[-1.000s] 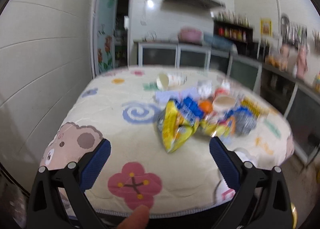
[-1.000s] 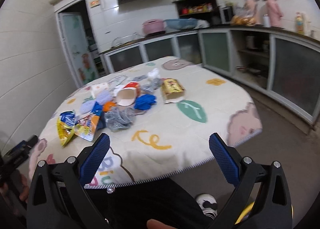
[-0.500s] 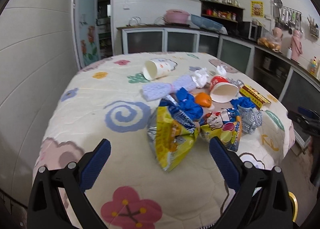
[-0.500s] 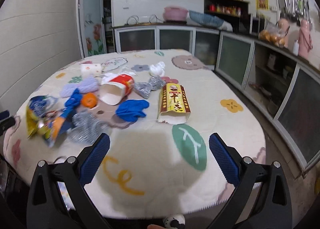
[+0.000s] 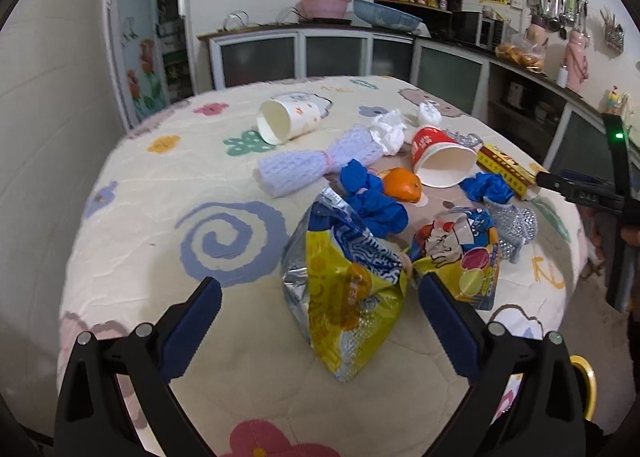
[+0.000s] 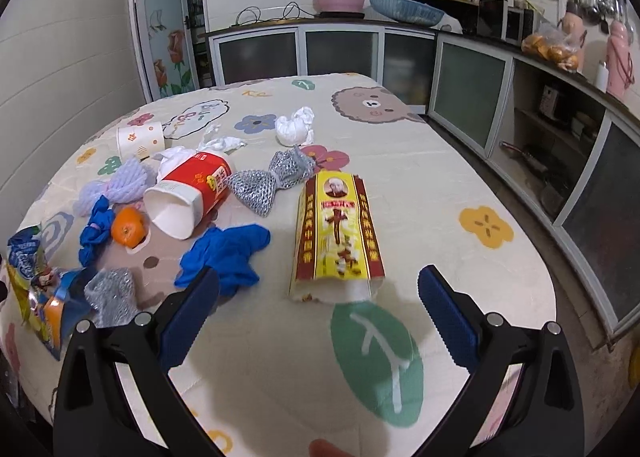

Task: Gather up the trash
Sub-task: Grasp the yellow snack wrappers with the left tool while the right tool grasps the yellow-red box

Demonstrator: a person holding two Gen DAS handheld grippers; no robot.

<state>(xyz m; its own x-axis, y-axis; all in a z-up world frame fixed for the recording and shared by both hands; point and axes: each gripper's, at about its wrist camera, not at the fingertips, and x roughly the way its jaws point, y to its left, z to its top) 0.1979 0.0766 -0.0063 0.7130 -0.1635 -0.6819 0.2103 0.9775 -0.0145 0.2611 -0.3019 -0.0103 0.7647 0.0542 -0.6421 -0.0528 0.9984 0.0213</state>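
Observation:
Trash lies scattered on a patterned tablecloth [image 5: 160, 193]. My left gripper [image 5: 320, 317] stands open over a yellow and blue snack bag [image 5: 344, 297], with a second cartoon snack bag [image 5: 464, 253] to its right. Behind them lie a blue glove [image 5: 368, 197], an orange peel [image 5: 402, 184], a red paper cup [image 5: 440, 157] and a white paper cup [image 5: 286, 118]. My right gripper [image 6: 318, 313] is open just short of a yellow and red paper bag [image 6: 338, 233]. A blue glove [image 6: 228, 253] lies by its left finger. The red cup [image 6: 188, 193] lies on its side.
Silver mesh wrappers [image 6: 272, 181], a lilac foam net [image 5: 316, 165] and crumpled white tissues [image 6: 296, 127] lie among the trash. Kitchen counters with glass-door cabinets [image 6: 468, 93] run behind and to the right of the table. A tiled wall [image 5: 48, 129] is at the left.
Both grippers have moved in over the table and closer to the trash. The left now hovers at the yellow snack bag, the right at the paper bag. Both stay open.

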